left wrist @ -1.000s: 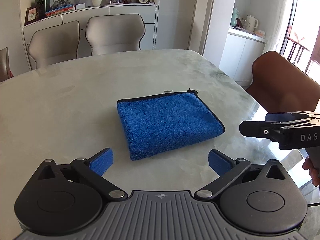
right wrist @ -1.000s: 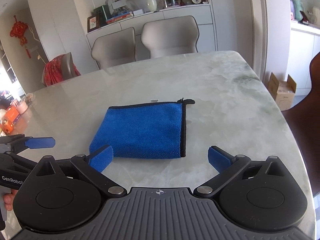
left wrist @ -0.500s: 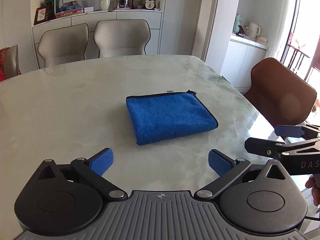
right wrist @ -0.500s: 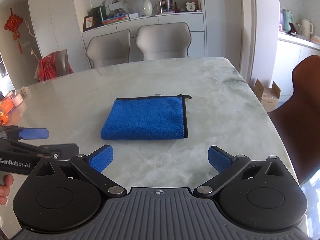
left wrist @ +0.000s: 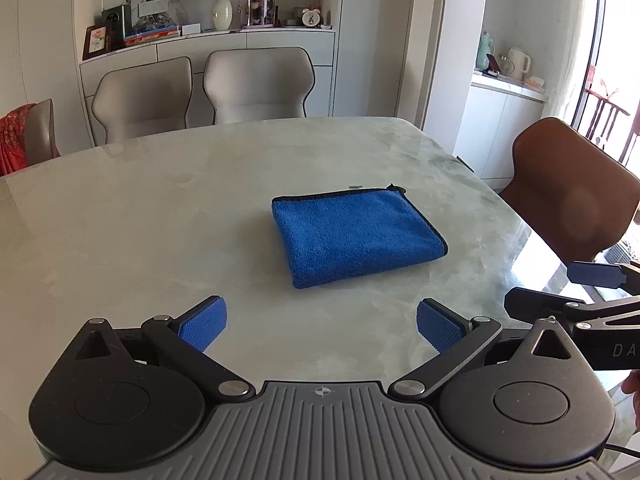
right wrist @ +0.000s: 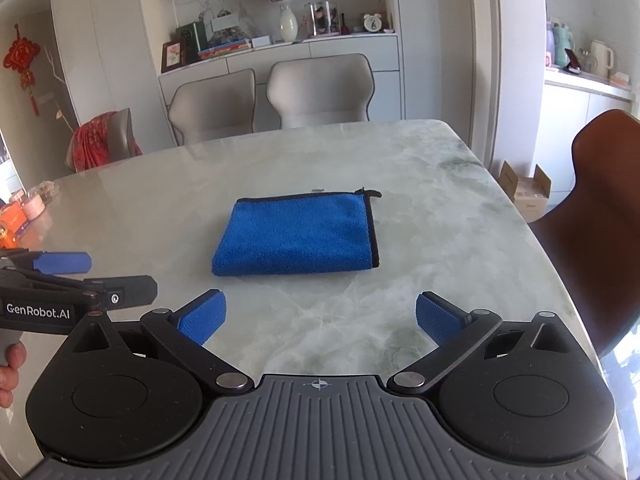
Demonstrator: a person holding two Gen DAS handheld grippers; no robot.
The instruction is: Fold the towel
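Dining room, marble table (left wrist: pixel 168 216) | blue towel (left wrist: pixel 352 236) lies mid-table as a compact folded rectangle, black-trimmed edges stacked | my left gripper (left wrist: pixel 320 322) and right gripper (right wrist: pixel 320 320) hover near it, tongs wide, holding nothing | I judge folding done; nothing visibly left.

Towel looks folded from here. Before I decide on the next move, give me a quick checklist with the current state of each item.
1. Blue towel folded into a compact rectangle, flat on the marble table: ok.
2. Black-trimmed edges lined up along the towel's right side: ok.
3. Left gripper open, nothing held: ok.
4. Right gripper open, nothing held: ok.
5. Both grippers short of the towel, not touching it: ok.
6. Layers underneath even, no bunching: cannot tell, only the top surface shows.
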